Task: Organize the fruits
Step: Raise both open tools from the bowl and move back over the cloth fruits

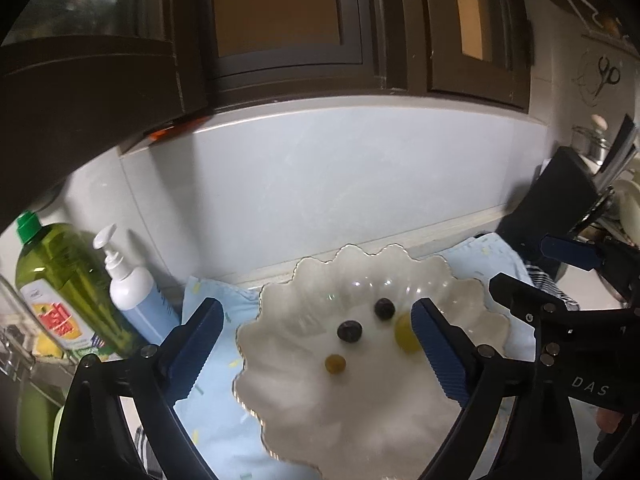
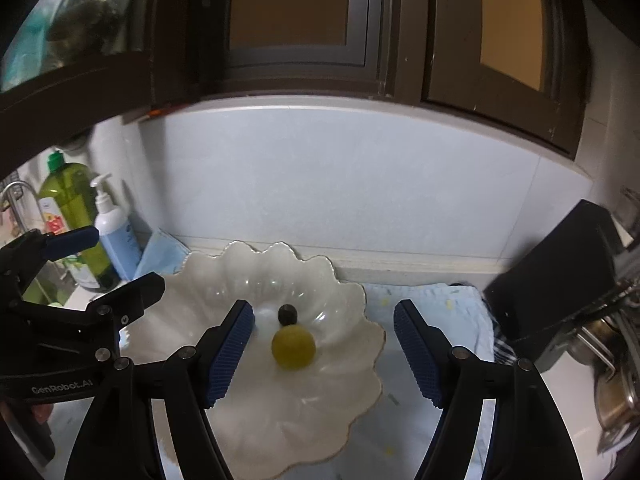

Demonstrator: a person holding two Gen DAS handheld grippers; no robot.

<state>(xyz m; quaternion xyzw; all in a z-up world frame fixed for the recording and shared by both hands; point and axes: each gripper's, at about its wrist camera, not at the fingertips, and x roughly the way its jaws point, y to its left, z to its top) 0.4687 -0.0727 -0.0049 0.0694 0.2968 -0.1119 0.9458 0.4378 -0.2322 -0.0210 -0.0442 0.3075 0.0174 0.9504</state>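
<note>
Both my grippers hang over the scalloped white bowl (image 1: 460,304) on the pale blue cloth (image 1: 208,412). Left gripper (image 1: 318,354) – jaws spread wide, nothing between the pads. Right gripper (image 2: 324,350) – jaws apart too, holding nothing; the large green grape (image 2: 293,347) lies loose in the bowl below the gap. From the left wrist I count two dark berries (image 1: 349,331) and a small yellow-green grape (image 1: 335,364) in the bowl as well. Green bottle (image 1: 60,280) and pump dispenser (image 1: 132,288) stand at the wall.
</note>
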